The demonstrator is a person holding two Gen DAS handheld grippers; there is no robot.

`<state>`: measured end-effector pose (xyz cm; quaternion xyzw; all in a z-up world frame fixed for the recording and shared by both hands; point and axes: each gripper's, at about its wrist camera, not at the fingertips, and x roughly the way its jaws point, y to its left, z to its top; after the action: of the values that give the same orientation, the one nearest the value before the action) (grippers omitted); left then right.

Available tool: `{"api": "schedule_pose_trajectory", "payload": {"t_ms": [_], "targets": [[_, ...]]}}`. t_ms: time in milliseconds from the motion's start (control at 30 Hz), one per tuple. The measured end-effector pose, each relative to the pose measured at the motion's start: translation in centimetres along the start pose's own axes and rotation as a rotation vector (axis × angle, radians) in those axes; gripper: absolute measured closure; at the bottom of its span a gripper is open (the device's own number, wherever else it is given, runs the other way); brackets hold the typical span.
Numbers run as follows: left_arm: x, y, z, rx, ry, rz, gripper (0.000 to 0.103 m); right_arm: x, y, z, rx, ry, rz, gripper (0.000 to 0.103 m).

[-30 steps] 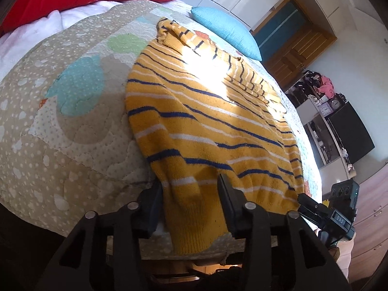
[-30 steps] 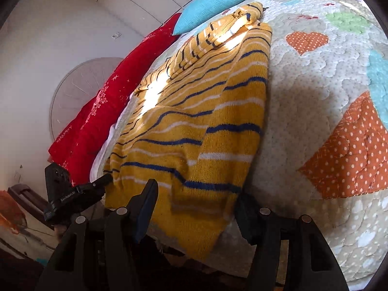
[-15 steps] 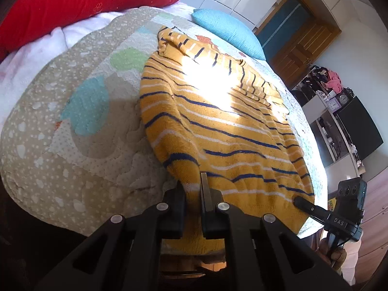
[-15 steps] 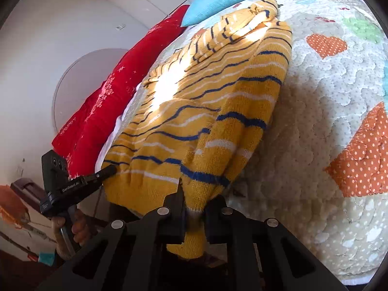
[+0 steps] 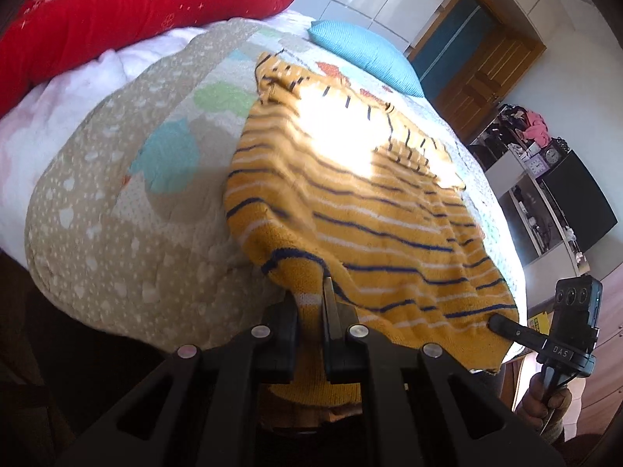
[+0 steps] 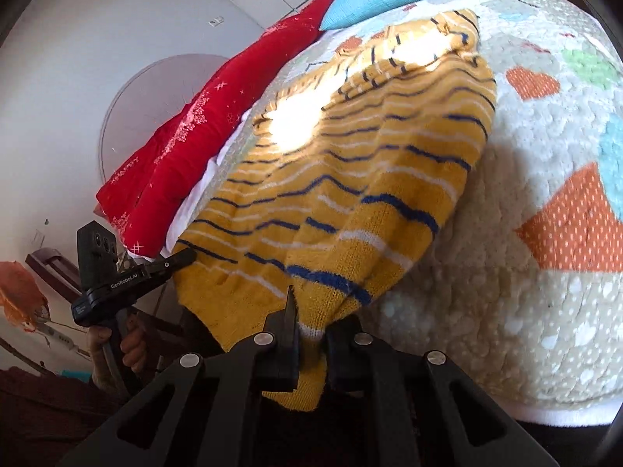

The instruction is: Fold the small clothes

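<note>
Left wrist view is showing my left claw (image 5: 309, 311) clamping the sweater's (image 5: 350, 202) hem corner at the near edge of the bed (image 5: 97, 233); my right claw (image 6: 311, 327) is pinching the other corner. No fold is made yet. Pillows beyond the sweater are leaving room.

Patchwork quilt (image 5: 97, 210) covers bed; red pillow (image 5: 117, 11) and blue cushion (image 5: 366, 54) at far edge.
</note>
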<state>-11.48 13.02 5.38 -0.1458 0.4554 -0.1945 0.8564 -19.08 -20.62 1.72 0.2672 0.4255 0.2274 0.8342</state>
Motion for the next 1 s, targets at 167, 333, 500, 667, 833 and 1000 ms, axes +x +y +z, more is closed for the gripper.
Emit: {"api": "schedule_pose_trajectory", "payload": {"t_ms": [167, 333, 500, 667, 833, 1000], "targets": [[1.1, -1.5, 7.3, 0.040, -0.119, -0.016, 0.094, -0.5, 1.7, 6.6, -0.082, -0.128, -0.001, 0.091], [5.0, -2.9, 15.5, 0.081, -0.181, 0.013, 0.094, 1.3, 1.9, 14.8, -0.125, -0.228, -0.088, 0.091], [10.3, -3.0, 19.8, 0.074, -0.129, 0.044, 0.094, 4.6, -1.3, 20.4, -0.037, -0.214, -0.127, 0.091], [14.5, -1.7, 22.2, 0.024, -0.056, 0.038, 0.093, 6.8, -4.9, 23.3, 0.050, -0.169, -0.085, 0.089], [18.8, 1.6, 25.4, -0.163, 0.017, -0.060, 0.083, 9.5, -9.6, 26.8, 0.215, -0.145, -0.004, 0.070], [22.2, 4.4, 27.0, -0.336, 0.060, -0.163, 0.068, 11.5, -13.4, 29.3, 0.355, -0.160, 0.007, 0.055]]}}
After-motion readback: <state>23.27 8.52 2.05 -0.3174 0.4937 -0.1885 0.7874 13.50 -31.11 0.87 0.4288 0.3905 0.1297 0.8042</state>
